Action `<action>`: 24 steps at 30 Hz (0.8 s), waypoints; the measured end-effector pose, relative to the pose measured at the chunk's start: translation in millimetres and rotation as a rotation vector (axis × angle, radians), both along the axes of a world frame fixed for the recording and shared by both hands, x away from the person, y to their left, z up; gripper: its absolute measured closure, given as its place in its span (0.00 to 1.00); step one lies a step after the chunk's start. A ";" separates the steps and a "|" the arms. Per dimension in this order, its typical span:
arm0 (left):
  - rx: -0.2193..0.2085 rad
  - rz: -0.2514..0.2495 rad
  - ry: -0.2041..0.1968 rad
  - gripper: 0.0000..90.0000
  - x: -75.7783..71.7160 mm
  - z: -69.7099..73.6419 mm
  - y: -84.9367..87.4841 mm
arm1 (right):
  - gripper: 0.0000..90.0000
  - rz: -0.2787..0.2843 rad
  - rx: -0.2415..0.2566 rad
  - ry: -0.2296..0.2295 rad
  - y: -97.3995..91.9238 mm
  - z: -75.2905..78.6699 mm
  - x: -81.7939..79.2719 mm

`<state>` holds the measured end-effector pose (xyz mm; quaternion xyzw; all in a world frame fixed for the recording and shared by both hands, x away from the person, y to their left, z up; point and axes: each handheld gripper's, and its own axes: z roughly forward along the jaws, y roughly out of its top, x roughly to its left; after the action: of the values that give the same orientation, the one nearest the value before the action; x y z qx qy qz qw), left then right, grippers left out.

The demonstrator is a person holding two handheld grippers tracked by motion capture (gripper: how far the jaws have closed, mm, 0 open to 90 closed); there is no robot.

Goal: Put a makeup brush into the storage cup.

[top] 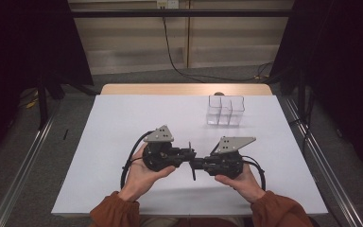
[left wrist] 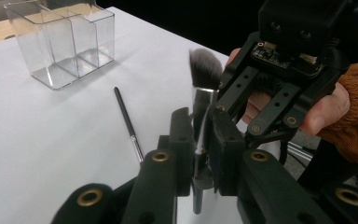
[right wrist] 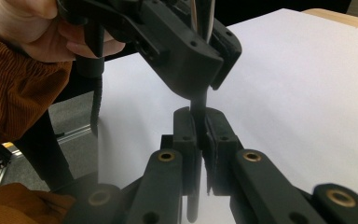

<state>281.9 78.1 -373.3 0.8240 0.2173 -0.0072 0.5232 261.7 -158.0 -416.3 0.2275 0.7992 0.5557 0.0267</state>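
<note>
Left gripper (top: 189, 152): jaws clamped on the silver ferrule of a makeup brush (left wrist: 204, 79), held above the table near the front middle, bristles standing up.
Makeup brush: spans between both grippers over the white table (top: 123, 123).
Right gripper (top: 194, 164): jaws closed on the brush's dark handle, meeting the left gripper tip to tip.
Thin brush (left wrist: 128, 123): lies flat on the table, just beside the grippers.
Clear organizer (top: 225, 110): upright, three compartments, far right part of the table, well apart from the grippers.

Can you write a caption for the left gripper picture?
Both grippers clamp one fluffy makeup brush above the white table.
</note>
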 end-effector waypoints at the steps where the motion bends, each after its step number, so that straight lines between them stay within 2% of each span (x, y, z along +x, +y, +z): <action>1: -0.003 0.000 0.002 0.87 0.0 0.1 1.0 | 0.94 -0.001 0.001 0.000 -0.5 0.2 0.2; 9: -0.021 0.030 -0.019 0.67 -0.2 1.4 5.7 | 0.94 -0.019 0.006 -0.006 -3.7 0.8 1.5; 15: -0.026 0.072 -0.037 0.50 -0.7 0.5 10.5 | 0.94 -0.029 0.009 -0.010 -5.4 1.1 2.0; 18: -0.031 0.103 -0.053 0.35 -1.0 -0.5 12.1 | 0.94 -0.034 0.009 -0.013 -6.1 1.4 2.2; 22: -0.044 0.125 -0.082 0.26 -0.8 -1.9 15.5 | 0.94 -0.045 0.018 -0.006 -7.6 1.8 2.9; 24: -0.047 0.143 -0.081 0.21 -0.1 -2.4 18.5 | 0.94 -0.048 0.019 -0.010 -8.8 2.2 3.0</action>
<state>281.8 96.6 -375.7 0.7934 0.2542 0.0586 0.5500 264.7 -166.8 -414.1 0.2442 0.7880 0.5636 0.0418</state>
